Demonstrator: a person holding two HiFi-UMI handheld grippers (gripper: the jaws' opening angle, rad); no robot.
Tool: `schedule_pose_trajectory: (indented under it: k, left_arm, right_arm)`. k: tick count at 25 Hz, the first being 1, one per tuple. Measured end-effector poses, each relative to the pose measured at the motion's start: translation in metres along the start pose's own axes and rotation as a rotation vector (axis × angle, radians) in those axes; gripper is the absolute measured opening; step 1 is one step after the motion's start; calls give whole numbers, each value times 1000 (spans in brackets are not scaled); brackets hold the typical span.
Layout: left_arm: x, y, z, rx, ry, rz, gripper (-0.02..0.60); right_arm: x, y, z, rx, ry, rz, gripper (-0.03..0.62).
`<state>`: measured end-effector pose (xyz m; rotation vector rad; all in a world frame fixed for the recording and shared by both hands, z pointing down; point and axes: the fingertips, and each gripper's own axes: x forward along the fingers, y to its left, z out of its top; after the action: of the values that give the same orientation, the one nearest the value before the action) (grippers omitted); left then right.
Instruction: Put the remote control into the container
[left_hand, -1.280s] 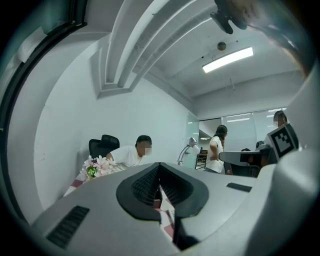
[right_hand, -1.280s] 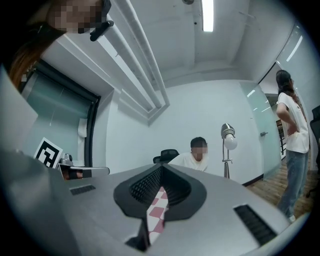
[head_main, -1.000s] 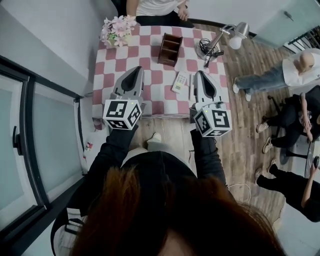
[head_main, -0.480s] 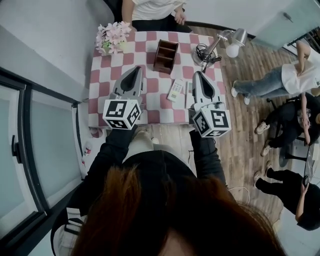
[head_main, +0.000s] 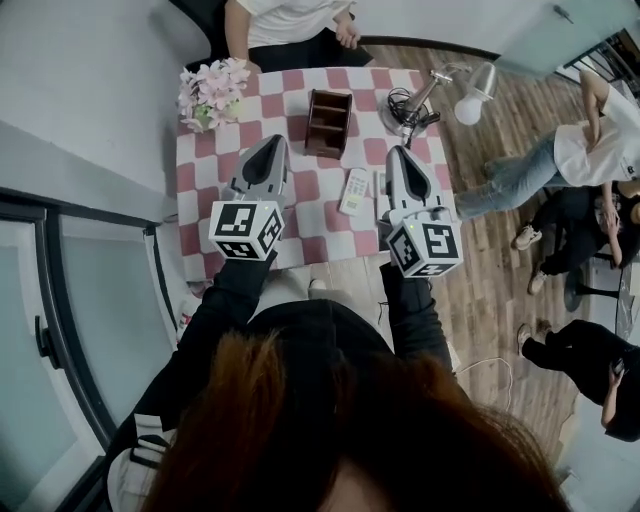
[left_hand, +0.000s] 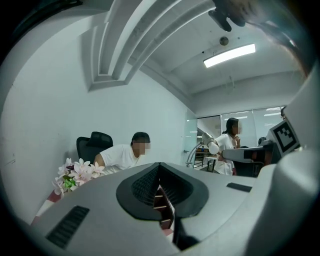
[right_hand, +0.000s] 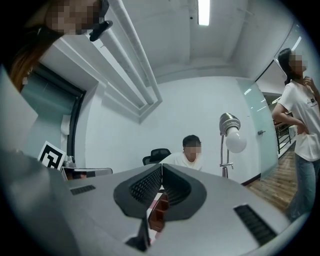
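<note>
- Pink flowers (head_main: 208, 92) fill the far left corner of the checked table (head_main: 205, 190). The blooms cover whatever holds them.
- The left gripper (head_main: 272, 142) hangs over the left half of the cloth, its jaws pressed together with nothing between them. Its marker cube hides the hand behind it.
- A seated person (head_main: 285, 25) at the far side of the table is cut off by the top edge of the head view.
- The brown wooden container (head_main: 329, 122) stands upright at the far middle of the table, between the lines of the two grippers. Its compartments lie in shadow, so its contents cannot be made out. Each gripper view shows only a sliver of it through the gap beneath the jaws.
- The white remote control (head_main: 355, 190) lies flat on the cloth, outside the container and on the near side of it, just left of the right gripper. A second pale object beside it is partly covered by that gripper and cannot be identified.
- The right gripper (head_main: 397, 152) has its jaws closed tight and holds nothing.
- A desk lamp (head_main: 470, 85) leans over the far right corner, with dark cable coiled at its base.
- Bystanders (head_main: 600, 130) on the wooden floor are clipped by the right edge.
</note>
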<state>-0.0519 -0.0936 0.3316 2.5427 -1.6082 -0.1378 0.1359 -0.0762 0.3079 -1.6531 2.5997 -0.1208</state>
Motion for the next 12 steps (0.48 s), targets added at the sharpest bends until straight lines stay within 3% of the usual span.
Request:
schedule_pose_trajectory:
  k: [12]
  left_arm:
    - [45,29,-10,-11,32,-61,-2]
  right_arm:
    - [36,-11,-21,10,50,-81,18]
